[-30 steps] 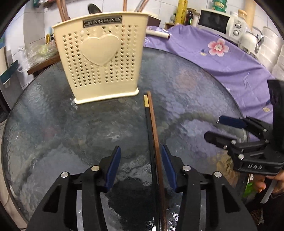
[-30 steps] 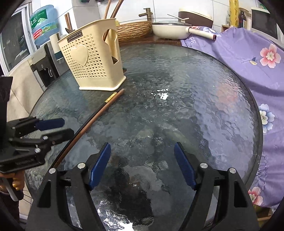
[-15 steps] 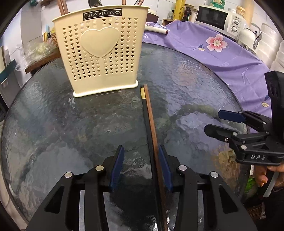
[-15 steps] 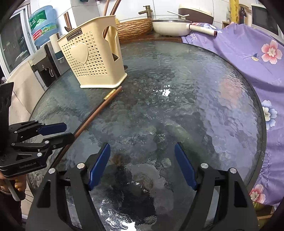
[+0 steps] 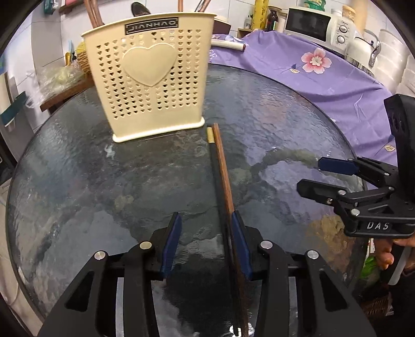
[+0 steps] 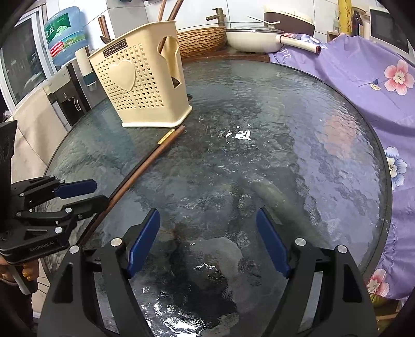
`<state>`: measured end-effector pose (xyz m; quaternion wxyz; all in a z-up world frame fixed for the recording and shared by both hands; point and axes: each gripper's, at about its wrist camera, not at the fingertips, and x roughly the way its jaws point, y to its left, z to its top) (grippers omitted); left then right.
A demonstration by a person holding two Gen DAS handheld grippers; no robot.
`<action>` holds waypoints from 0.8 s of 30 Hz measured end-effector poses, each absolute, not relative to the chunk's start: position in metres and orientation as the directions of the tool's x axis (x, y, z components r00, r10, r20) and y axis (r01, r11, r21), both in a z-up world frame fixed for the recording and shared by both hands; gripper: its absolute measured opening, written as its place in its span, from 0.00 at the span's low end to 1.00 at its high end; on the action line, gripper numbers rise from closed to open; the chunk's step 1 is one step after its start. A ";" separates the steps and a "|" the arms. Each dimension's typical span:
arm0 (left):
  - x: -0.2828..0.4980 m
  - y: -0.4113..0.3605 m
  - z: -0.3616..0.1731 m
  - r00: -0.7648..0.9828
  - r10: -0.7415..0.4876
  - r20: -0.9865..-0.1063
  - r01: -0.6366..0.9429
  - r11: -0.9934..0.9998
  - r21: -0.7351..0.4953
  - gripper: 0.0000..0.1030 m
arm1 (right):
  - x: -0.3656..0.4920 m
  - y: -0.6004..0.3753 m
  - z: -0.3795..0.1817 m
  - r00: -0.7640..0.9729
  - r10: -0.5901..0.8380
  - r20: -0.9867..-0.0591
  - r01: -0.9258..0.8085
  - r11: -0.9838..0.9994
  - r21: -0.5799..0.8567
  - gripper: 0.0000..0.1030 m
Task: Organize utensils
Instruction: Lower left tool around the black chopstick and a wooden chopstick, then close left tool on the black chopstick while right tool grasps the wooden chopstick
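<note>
A cream perforated utensil holder (image 5: pixel 153 85) with a heart stands at the far side of the round glass table (image 5: pixel 77 181); it also shows in the right wrist view (image 6: pixel 140 85). Two chopsticks, one brown (image 5: pixel 223 171) and one black with a gold end (image 5: pixel 215 166), lie side by side pointing at the holder. My left gripper (image 5: pixel 205 228) is open, its jaws on either side of the chopsticks, which lie against the right pad. My right gripper (image 6: pixel 207 230) is open and empty over bare glass; it shows at the right in the left wrist view (image 5: pixel 311 176).
Several utensils stand in the holder. A purple floral cloth (image 5: pixel 311 70) covers the surface to the right. A microwave (image 5: pixel 308 23) and kettle stand behind. A pan (image 6: pixel 254 39), woven basket (image 6: pixel 202 39) and water bottle (image 6: pixel 64 33) are at the back.
My left gripper has moved forward along the chopsticks toward the holder and its jaws have narrowed slightly. My right gripper has barely moved.
</note>
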<state>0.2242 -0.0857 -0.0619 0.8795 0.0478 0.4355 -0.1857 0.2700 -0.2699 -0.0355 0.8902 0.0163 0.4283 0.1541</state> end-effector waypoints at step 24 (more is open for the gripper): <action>0.228 -0.052 -0.047 0.608 -0.261 -0.750 0.264 0.957 -0.120 0.38 | 0.316 -0.192 -0.030 0.601 0.164 -0.782 -0.260 0.966 0.003 0.74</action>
